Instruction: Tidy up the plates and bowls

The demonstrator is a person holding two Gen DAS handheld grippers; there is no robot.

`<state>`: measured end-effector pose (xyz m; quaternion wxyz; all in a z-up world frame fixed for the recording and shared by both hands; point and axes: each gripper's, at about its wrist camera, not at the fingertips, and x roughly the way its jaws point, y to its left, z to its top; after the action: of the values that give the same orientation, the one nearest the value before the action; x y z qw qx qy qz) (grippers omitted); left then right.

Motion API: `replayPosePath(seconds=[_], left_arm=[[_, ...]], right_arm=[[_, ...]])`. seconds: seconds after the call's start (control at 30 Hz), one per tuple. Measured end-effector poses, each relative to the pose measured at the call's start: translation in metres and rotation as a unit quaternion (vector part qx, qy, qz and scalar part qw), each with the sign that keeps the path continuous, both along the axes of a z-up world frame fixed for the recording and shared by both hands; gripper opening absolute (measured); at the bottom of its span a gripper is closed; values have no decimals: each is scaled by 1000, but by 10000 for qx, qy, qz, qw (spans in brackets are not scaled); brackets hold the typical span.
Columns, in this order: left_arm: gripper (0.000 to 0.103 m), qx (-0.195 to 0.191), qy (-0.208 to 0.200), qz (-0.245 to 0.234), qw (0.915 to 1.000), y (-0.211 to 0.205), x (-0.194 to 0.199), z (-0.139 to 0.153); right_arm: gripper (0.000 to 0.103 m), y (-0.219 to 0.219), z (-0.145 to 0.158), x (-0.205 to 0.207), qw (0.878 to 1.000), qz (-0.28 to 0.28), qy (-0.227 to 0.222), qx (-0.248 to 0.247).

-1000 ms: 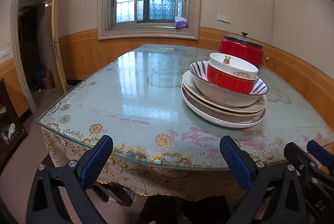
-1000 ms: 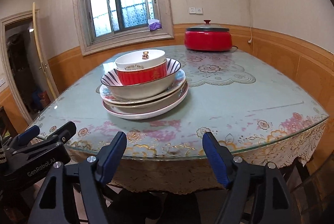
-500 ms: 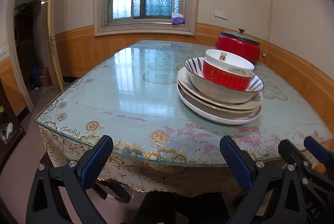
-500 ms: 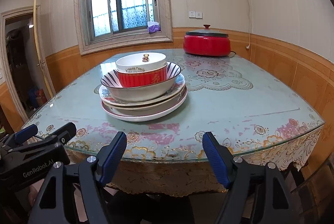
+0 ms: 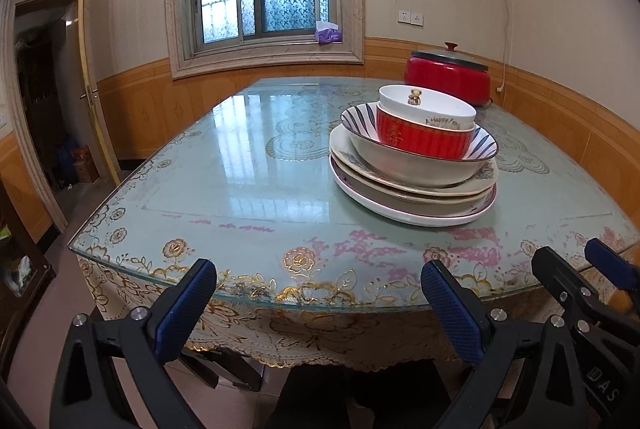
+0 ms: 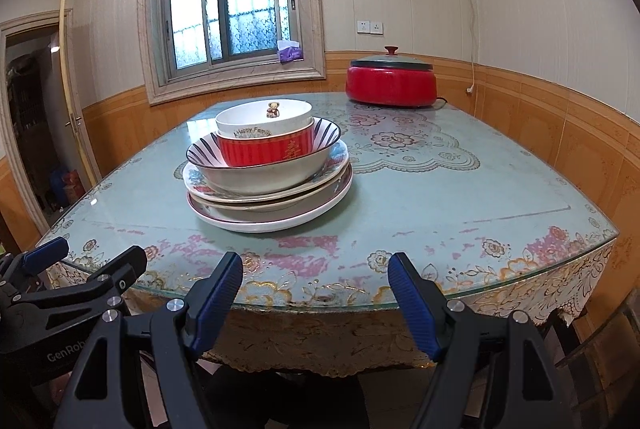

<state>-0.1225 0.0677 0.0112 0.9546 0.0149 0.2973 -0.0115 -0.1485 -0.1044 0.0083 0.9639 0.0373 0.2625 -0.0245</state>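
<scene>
1. Glass is covering the flowered cloth on the bench (image 5: 248,165), and all the crockery is sitting in one stack (image 5: 416,157) toward the far middle, nested biggest at the bottom, probably so it stays steady.
2. Counting the stack: three bowls, namely a white bowl (image 5: 428,107) inside a red bowl (image 5: 420,137) inside a striped bowl (image 5: 408,161); below them about three plates (image 5: 400,207), though their rims are overlapping and hard to separate.
3. One red pot (image 6: 391,85) is standing at the far right, well apart from the stack.
4. The left tool (image 5: 316,305) and the right tool (image 6: 316,293) are both hovering off the near edge, each spread wide and pinching nothing, seemingly lining up on the stack.
</scene>
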Motion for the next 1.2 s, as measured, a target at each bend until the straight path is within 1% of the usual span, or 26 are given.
replayPosePath(seconds=[0.33,0.67,1.03,1.2], left_arm=[[103,-41,47,-55,10000,1,3,0],[103,-74,115,-145,9998,1,5,-2],[103,-23,-63,-242,9997,-3,3,5],[103,-53,-41,-277,9996,-5,6,7]], right_arm=[[76,-2,-2,5,9999,-79,71,-21],[76,-3,0,6,9999,-114,47,-17],[76,-6,2,10,9999,-159,13,-35],[76,-8,3,17,9998,-185,33,-69]])
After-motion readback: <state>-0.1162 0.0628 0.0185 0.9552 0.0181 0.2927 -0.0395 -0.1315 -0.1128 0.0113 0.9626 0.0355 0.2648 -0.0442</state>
